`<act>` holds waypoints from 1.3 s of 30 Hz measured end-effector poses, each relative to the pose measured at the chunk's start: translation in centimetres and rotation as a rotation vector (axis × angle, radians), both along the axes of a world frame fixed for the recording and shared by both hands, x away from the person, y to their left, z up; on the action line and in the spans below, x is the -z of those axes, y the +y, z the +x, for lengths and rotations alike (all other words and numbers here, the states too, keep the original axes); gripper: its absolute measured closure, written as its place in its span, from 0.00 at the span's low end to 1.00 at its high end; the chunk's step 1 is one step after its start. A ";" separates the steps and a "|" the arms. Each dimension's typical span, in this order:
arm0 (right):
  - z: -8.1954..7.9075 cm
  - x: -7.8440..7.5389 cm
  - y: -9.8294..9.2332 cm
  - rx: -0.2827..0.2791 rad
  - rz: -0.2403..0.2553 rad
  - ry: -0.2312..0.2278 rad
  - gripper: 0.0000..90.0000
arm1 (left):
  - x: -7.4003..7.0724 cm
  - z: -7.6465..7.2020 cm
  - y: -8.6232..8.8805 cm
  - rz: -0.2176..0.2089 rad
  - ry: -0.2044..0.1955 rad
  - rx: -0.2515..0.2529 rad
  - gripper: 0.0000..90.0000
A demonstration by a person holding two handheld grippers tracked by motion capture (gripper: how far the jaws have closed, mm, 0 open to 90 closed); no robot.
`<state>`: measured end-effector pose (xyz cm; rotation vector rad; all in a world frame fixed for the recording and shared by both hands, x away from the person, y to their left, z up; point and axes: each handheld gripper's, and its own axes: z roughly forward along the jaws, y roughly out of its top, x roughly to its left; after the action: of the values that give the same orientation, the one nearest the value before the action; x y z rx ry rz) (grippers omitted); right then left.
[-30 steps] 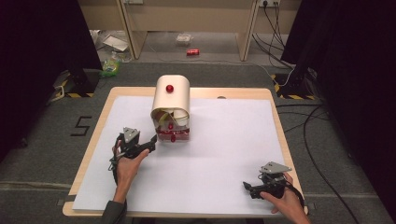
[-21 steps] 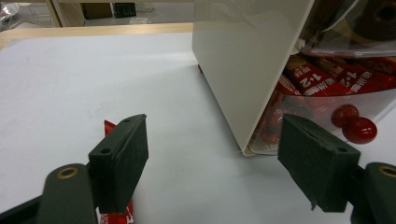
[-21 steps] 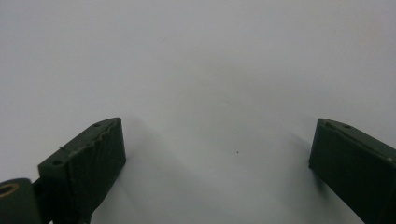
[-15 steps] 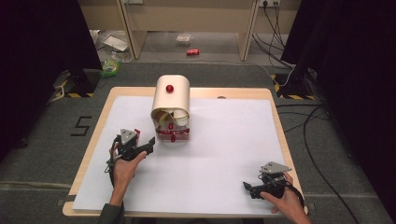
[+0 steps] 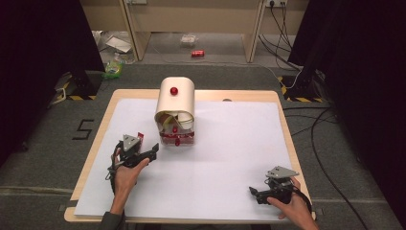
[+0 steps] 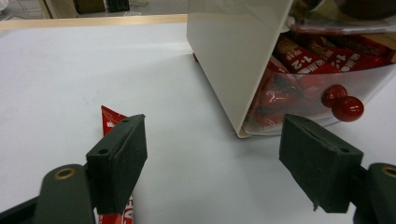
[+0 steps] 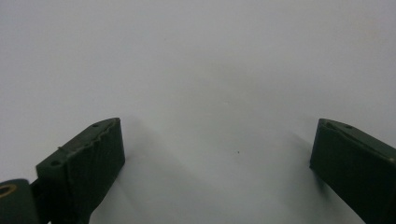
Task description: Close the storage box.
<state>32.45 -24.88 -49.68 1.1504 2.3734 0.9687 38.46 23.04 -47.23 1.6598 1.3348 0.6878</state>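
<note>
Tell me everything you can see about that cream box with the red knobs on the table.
The cream box looks like a small bread bin of smooth, plastic-looking material with a rounded top. One red knob sits on its curved top; another sits on a clear front panel. Through that panel show red snack packets marked "1+2". It stands upright on the white sheet at the table's far middle. The left gripper is close to its front corner, jaws open, not touching it.
</note>
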 end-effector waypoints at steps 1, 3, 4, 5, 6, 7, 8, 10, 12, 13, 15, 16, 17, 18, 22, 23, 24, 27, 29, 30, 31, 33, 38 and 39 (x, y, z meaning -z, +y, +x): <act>0.0 0.0 0.0 -0.001 -0.001 -0.001 0.04 | 0.0 -0.2 0.1 0.002 0.000 0.003 0.25; 0.0 0.0 0.0 0.000 -0.002 -0.001 0.04 | 0.0 -0.5 0.2 0.006 0.001 0.006 0.25; 0.0 0.0 0.0 0.001 -0.001 0.001 0.04 | 0.0 -0.6 0.3 0.008 0.004 0.007 0.25; 0.0 0.0 0.0 0.000 -0.002 0.000 0.04 | -0.1 -0.8 0.4 0.001 0.003 0.008 0.25; 0.0 0.0 0.0 0.000 -0.002 0.000 0.04 | -0.1 -0.9 0.4 -0.001 0.004 0.010 0.25; 0.0 0.0 0.0 0.000 -0.002 0.000 0.04 | -0.1 -1.0 0.5 -0.008 0.006 0.011 0.25; 0.0 0.0 0.0 0.000 -0.002 0.000 0.04 | -0.1 -1.2 0.5 -0.012 0.008 0.013 0.24; 0.0 0.0 0.0 -0.001 -0.002 -0.001 0.04 | -0.2 -1.3 0.6 -0.015 0.007 0.015 0.24; 0.0 0.0 0.0 -0.001 -0.002 -0.001 0.04 | -0.2 -1.5 0.5 -0.014 0.006 0.019 0.24; 0.0 0.0 0.0 -0.001 -0.002 -0.001 0.04 | -0.2 -1.6 0.4 -0.012 0.006 0.021 0.24; 0.0 0.0 0.0 -0.001 -0.002 -0.001 0.04 | -0.2 -1.7 0.3 -0.012 0.005 0.023 0.24; 0.0 0.0 0.0 -0.001 -0.002 -0.001 0.04 | -0.1 -1.7 0.3 -0.011 0.005 0.025 0.24; 0.0 0.0 0.0 -0.001 -0.002 -0.001 0.04 | -0.1 -1.8 0.2 -0.011 0.006 0.027 0.24; 0.0 0.0 0.0 -0.001 -0.002 -0.001 0.04 | -0.1 -1.9 0.2 -0.010 0.006 0.028 0.24; 0.0 0.0 0.0 -0.001 -0.002 -0.001 0.04 | 0.0 -2.1 0.0 -0.008 0.005 0.034 0.24; 0.0 0.0 0.0 -0.001 -0.002 -0.001 0.04 | 0.0 -2.2 0.0 -0.007 0.006 0.036 0.24; 0.0 0.0 0.0 -0.001 -0.002 -0.001 0.04 | 0.1 -2.3 -0.1 -0.005 0.006 0.038 0.24; 0.0 0.0 0.0 -0.001 -0.002 -0.001 0.04 | 0.2 -2.5 -0.2 0.000 0.008 0.046 0.24; 0.0 0.0 0.0 0.000 -0.001 0.001 0.04 | 0.2 -2.7 -0.4 0.000 0.008 0.049 0.24; 0.0 0.0 0.0 -0.001 -0.002 -0.001 0.04 | 0.2 -2.7 -0.4 0.002 0.008 0.052 0.24; 0.0 0.0 0.0 0.000 -0.002 0.000 0.04 | 0.3 -2.8 -0.5 0.003 0.008 0.055 0.24; 0.0 0.0 0.0 0.000 -0.002 0.000 0.04 | 0.3 -3.0 -0.5 0.005 0.007 0.061 0.24; 0.0 0.0 0.0 0.000 -0.001 0.000 0.04 | 0.3 -3.4 -0.6 0.008 0.008 0.069 0.24; 0.0 0.0 0.0 0.001 -0.001 0.001 0.04 | 0.4 -3.5 -0.7 0.007 0.008 0.069 0.24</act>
<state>32.42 -24.84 -49.68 1.1525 2.3735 0.9671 34.95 22.35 -47.59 1.7074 1.2753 0.6465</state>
